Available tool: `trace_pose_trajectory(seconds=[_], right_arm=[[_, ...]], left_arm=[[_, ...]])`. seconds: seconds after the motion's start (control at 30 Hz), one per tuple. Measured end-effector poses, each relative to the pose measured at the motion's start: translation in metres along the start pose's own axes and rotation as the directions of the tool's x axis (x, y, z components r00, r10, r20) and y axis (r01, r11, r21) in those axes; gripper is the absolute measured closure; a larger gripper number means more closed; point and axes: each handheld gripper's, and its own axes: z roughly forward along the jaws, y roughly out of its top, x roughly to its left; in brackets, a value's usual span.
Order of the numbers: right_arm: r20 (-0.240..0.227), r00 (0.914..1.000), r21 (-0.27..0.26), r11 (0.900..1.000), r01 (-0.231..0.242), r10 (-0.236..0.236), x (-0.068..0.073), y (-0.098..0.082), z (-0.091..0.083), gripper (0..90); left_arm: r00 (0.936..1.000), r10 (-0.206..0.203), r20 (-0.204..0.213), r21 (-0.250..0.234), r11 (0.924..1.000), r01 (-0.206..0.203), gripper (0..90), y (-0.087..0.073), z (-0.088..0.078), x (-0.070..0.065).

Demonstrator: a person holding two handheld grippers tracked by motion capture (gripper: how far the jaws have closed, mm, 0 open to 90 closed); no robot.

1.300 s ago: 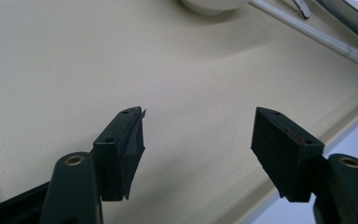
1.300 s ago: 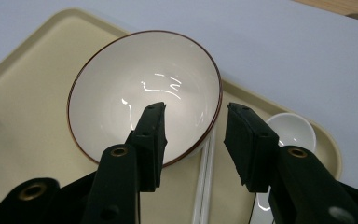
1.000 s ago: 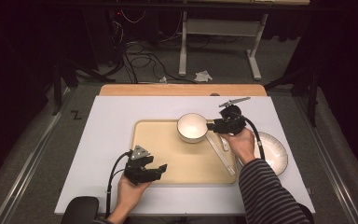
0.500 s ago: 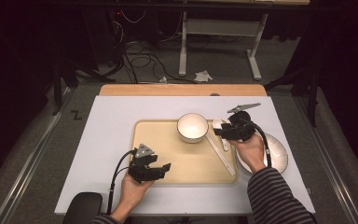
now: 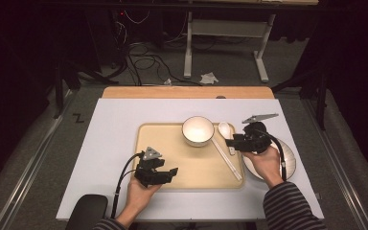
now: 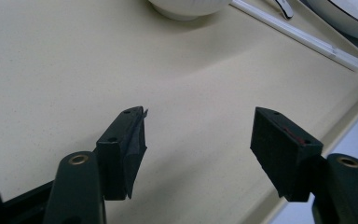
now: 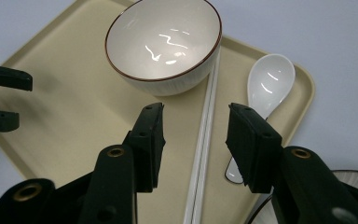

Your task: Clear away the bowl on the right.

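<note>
Lying diagonally on tray (image 5: 172, 139): chopsticks (image 5: 226, 158) | both hand-held grippers wide apart, holding nothing

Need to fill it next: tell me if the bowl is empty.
Empty. The bowl stands upright on the tray, its glossy white inside bare.

The room around the table (image 5: 115, 143) is very dark, but the table top is bright, lit from above. The bowl (image 7: 165, 44) is so bright in the high view that its inside looks plain white. Up close, the bowl has small shiny squiggles of glare, and so does the spoon (image 7: 268, 84). Soft shadows lie on the tray (image 6: 51, 70) under the bowl. The nearest black parts look a bit blurry.
</note>
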Motion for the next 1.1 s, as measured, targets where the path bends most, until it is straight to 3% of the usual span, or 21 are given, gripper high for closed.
trace_pose_trajectory(seconds=[0.1, 0.53, 1.1], right_arm=[[-0.031, 0.9993, 0.0, 1.0, -0.022, 0.022, 0.0, -0.005, -0.005, 57.1], [-0.044, 0.9987, -0.005, 1.0, -0.027, 0.026, -0.002, -0.026, -0.021, 56.4], [-0.034, 0.9971, -0.033, 0.997, -0.07, 0.069, -0.018, -0.057, -0.049, 55.5]], left_arm=[[1.0, -0.002, -0.001, 0.017, 0.9998, 0.002, 35.7, 0.001, 0.002, -0.001], [0.9998, 0.005, 0.018, 0.03, 0.9995, -0.006, 35.5, 0.004, 0.007, -0.003], [0.9993, 0.025, 0.029, 0.034, 0.9991, -0.026, 35.4, 0.005, 0.01, -0.005]])
